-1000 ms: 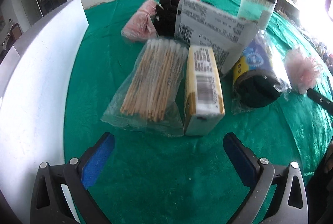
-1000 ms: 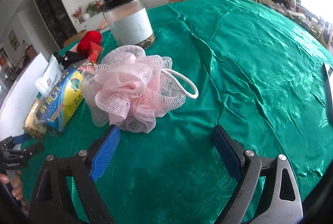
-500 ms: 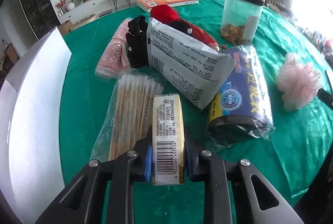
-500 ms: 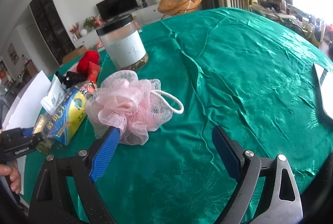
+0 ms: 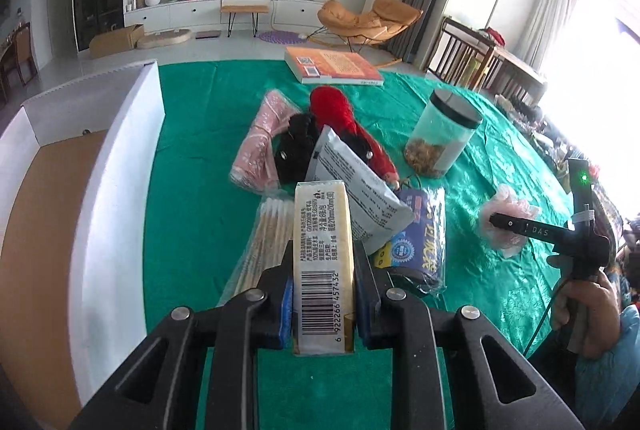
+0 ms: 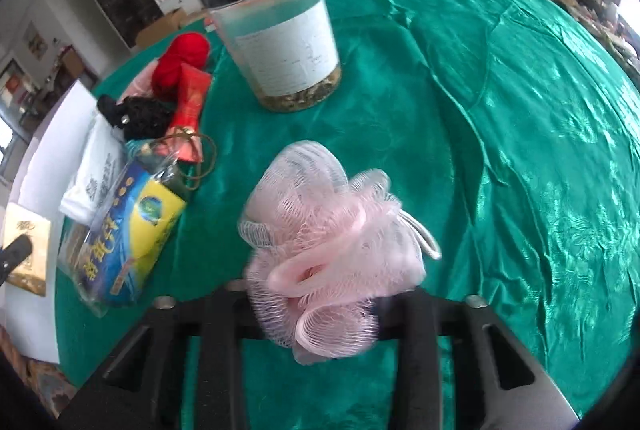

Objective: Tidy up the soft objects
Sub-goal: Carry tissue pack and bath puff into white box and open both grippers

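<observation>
on the far left stands a white box (image 5: pixel 120 158) with straight walls and a brown cardboard floor, at the left edge of the shiny green cloth (image 5: pixel 192 198). just right of it the left gripper (image 5: pixel 323 300) points down and forward, its blue pads (image 5: pixel 286 304) pressed on the two sides of a pale yellow tissue pack (image 5: pixel 323 262), a flat block in smooth wrapping with a barcode, which it holds above the cloth. behind the pack lie a clear bag of cotton swabs (image 5: pixel 269 230), a pink cloth roll (image 5: pixel 260 146), a black knitted piece (image 5: pixel 296 150), red yarn (image 5: pixel 332 110) and a white printed pouch (image 5: pixel 356 186). more to the right is a blue and yellow roll in plastic (image 6: pixel 124 230), then a round clear jar (image 6: pixel 280 42) with a black lid. on the right a hand (image 5: pixel 588 310) carries the right gripper (image 6: pixel 320 310), also tilted down; its jaws have just been closing and now squeeze the pink bath pouf (image 6: pixel 328 242), a soft ball of ruffled mesh with a white cord loop, near the right side of the cloth.
</observation>
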`<state>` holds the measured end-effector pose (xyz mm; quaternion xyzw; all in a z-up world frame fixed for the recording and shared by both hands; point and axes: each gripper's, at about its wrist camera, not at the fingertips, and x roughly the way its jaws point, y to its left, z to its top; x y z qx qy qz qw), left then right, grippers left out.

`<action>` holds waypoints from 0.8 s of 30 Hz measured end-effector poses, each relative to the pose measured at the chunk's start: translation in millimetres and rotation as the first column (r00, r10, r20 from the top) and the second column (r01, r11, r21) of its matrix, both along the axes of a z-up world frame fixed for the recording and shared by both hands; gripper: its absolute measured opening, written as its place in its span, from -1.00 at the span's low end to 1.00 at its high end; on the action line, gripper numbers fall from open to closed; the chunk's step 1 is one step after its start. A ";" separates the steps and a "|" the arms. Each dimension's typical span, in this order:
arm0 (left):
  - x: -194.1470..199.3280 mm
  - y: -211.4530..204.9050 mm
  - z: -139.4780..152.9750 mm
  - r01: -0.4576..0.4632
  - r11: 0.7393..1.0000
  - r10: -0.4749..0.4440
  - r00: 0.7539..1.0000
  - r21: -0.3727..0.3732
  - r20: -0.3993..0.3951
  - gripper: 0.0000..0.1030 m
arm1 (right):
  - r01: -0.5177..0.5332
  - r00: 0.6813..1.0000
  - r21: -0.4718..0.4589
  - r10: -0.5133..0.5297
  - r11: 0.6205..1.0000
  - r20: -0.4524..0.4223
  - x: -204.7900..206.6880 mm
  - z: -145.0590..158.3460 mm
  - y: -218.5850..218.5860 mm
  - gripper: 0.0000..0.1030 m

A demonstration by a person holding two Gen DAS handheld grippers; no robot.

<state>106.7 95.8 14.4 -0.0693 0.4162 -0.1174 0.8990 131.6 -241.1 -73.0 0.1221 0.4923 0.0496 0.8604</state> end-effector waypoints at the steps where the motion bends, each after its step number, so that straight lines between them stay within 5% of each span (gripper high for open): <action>1: -3.1 9.4 9.9 -0.011 1.000 0.012 1.000 -0.018 0.013 -0.54 | 0.023 0.999 0.002 -0.024 1.000 0.025 -1.5 10.8 -7.5 -0.32; 6: -12.8 56.1 35.6 -0.082 0.995 0.084 0.996 -0.063 0.043 -0.54 | -0.009 0.991 0.018 0.006 1.000 0.130 -16.1 75.3 -4.6 -0.32; 11: -40.3 129.4 49.7 -0.221 0.975 0.222 0.973 -0.024 0.066 -0.54 | -0.249 0.950 0.094 0.224 0.964 0.218 -29.0 133.4 87.0 -0.28; 18: -98.9 225.1 50.6 -0.462 0.878 0.454 0.886 0.124 0.089 -0.51 | -0.608 0.792 0.278 0.543 0.743 0.281 -51.6 172.1 267.6 -0.20; 20: -106.4 239.4 40.1 -0.509 0.842 0.504 0.861 0.180 0.076 -0.46 | -0.666 0.746 0.335 0.600 0.667 0.290 -57.2 170.8 307.3 0.36; 21: -108.7 240.2 35.1 -0.515 0.836 0.513 0.856 0.187 0.066 -0.28 | -0.690 0.722 0.358 0.633 0.629 0.279 -58.8 167.5 323.1 0.74; 24: -112.4 239.3 23.9 -0.531 0.834 0.528 0.847 0.152 0.062 1.00 | -0.719 0.695 0.290 0.670 0.632 0.260 -67.3 157.9 338.3 0.71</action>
